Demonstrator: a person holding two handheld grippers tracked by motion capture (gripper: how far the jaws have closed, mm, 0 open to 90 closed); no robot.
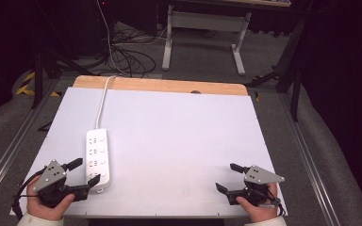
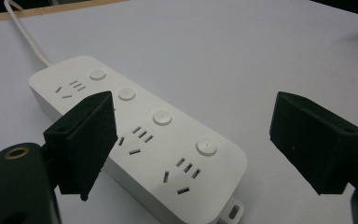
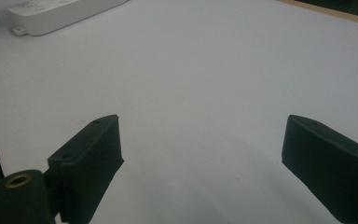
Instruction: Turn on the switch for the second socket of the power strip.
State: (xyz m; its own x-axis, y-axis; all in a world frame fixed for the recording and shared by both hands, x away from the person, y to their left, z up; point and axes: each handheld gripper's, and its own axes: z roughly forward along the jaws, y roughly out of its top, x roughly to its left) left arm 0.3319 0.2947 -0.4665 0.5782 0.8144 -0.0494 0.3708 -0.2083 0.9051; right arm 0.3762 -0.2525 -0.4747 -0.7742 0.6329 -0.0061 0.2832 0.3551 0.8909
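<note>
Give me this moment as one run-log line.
left gripper: open, at power strip near end | right gripper: open, over bare table | strip: flat, cord to far edge

No text, label, brand, number or sign can be read anywhere. The white plastic power strip point(image 2: 135, 140) just ahead of the left hand-held gripper point(image 2: 191, 140) bears plain round buttons and socket slots, with no legible marking.

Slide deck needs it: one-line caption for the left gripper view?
Open left tool poised just above a white four-outlet power strip on the white table.
</note>
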